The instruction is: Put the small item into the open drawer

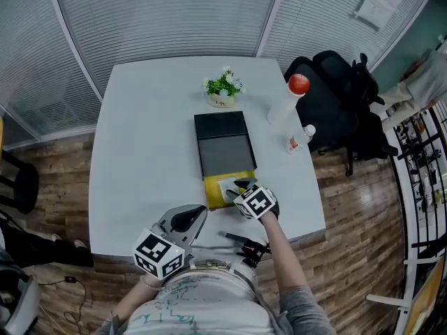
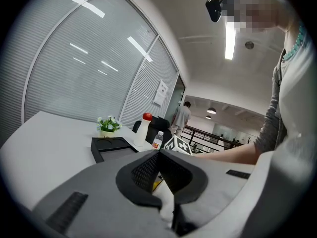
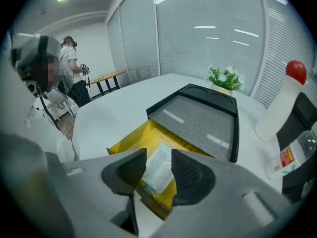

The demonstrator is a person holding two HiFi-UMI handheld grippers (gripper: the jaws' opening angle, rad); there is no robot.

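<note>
Small packet, white and a bit see-through, lies flat inside the yellow drawer. The drawer is pulled out of the black box on the near side, toward the person. That makes it easy to reach in from above.

The right gripper hangs over the drawer and tips down at it. Its jaws are wide apart. The packet shows in the gap between them, but it is lower down and neither pad touches it. The packet rests in the drawer by itself, so I think the putting-in part is done.

The left gripper sits low by the near edge of the white table, to the left of the drawer. Its jaw tips meet and it has nothing in them. It seems to be waiting out of the way, since this job only needs one gripper.

At the far end of the box stands a little plant. At the right are a tall white bottle with a red cap and a small water bottle, well away from the drawer.

The water bottle has a red and white label, but the words are too small to read. So is the print on the wall paper. The gripper cubes only have black and white squares on them.
</note>
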